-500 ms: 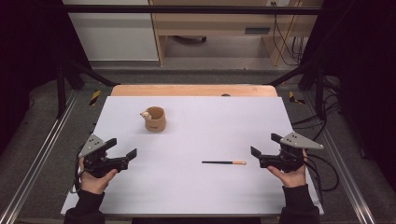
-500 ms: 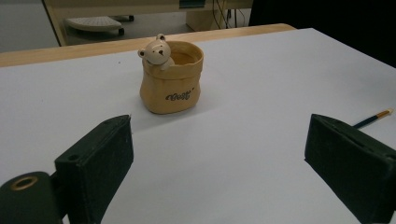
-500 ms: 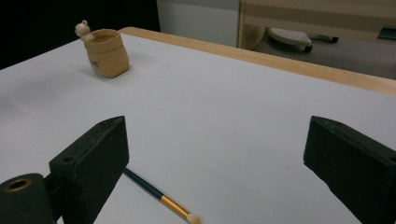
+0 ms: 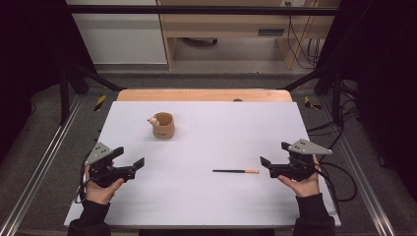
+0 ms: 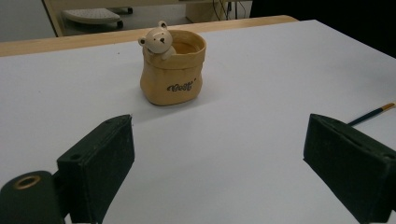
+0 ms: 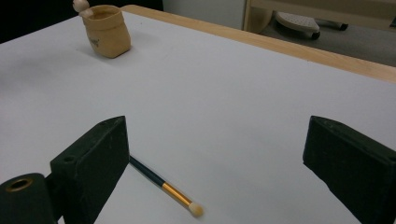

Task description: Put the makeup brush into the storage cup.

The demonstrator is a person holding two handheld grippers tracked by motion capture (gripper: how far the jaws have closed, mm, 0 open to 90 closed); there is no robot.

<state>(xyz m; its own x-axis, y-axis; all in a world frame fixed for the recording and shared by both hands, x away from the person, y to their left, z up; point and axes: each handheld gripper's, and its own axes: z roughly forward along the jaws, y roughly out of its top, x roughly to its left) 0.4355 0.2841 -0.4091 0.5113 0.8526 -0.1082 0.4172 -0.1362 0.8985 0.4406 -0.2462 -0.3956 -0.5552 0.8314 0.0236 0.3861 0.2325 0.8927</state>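
A tan sack-shaped ceramic pot (image 4: pixel 163 126) is standing on the white table sheet (image 4: pixel 206 206), toward the rear left. A dark-handled slim brush (image 4: pixel 236 171) is lying flat front right of it, well apart, its tip pointing toward the right gripper (image 4: pixel 268 165).

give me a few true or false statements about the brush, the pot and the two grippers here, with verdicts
1. The brush lies flat on the table. True.
2. The right gripper is shut on the brush. False: its jaws stand open and the brush lies just ahead of them, untouched.
3. The pot stands upright with a small bear at its rim. True.
4. The brush stands inside the pot. False: it lies well apart from the pot, nearer the right gripper.
5. The left gripper is open and holds nothing. True.
6. The pot lies tipped on its side. False: it stands with its mouth up.
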